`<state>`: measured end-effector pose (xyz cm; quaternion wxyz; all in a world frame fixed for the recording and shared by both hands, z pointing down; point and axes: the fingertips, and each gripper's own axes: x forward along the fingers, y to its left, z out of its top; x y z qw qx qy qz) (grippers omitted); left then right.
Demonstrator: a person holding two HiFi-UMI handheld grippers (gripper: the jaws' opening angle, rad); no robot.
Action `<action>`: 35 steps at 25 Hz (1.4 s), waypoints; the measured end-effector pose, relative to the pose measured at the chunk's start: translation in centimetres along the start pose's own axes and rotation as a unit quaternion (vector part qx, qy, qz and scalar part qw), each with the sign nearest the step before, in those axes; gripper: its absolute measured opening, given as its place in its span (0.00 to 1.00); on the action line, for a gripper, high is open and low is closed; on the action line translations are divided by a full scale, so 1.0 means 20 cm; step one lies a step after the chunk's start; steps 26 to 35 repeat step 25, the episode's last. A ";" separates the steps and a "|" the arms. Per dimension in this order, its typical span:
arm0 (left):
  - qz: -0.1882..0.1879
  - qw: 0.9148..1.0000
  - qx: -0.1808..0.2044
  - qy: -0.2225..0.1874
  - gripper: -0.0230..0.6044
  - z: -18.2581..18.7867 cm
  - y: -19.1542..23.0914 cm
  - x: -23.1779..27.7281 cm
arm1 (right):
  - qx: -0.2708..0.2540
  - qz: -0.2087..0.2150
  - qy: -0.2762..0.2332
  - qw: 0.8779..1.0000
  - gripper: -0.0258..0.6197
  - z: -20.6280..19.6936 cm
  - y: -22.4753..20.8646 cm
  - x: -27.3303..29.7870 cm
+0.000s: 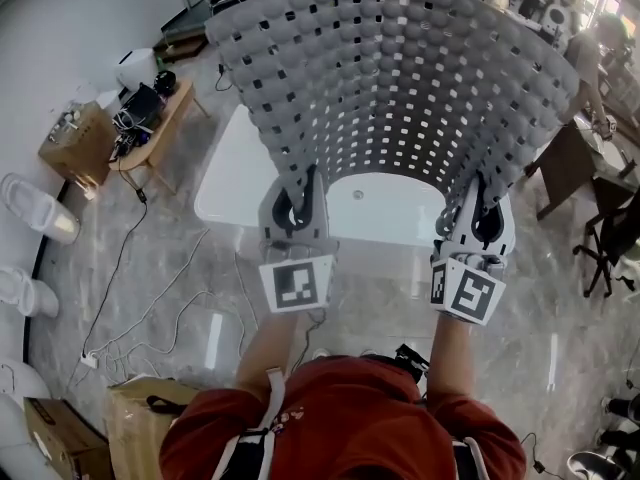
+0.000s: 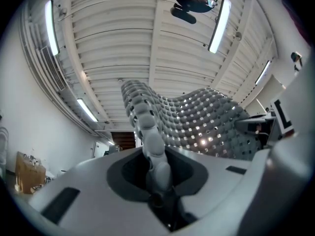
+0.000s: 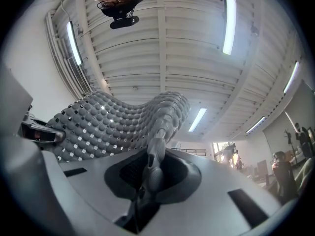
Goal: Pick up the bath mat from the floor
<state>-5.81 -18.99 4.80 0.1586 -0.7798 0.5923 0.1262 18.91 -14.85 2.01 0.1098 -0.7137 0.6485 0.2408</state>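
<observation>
Grey bubbly bath mat (image 1: 395,78), full of little square holes, hangs fanned out above the marble floor (image 1: 180,278). The left gripper (image 1: 294,200) and right gripper (image 1: 480,208) each pinch a near corner. Wooden bench (image 1: 160,128) left, open floor in the middle.

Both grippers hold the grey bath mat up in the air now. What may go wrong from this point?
1. The left gripper and the right gripper each pinch only the near edge of the bath mat, which curves up above them. It may fold over or slip from the jaws.
2. The mat hides much of the floor ahead in the head view, and cables lie on the floor at the left. A step that way may catch one.
</observation>
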 end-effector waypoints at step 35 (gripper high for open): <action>0.002 1.000 -0.008 -0.002 0.17 -0.01 0.02 0.00 | -0.015 -0.008 0.001 1.000 0.12 -0.02 0.01 -0.01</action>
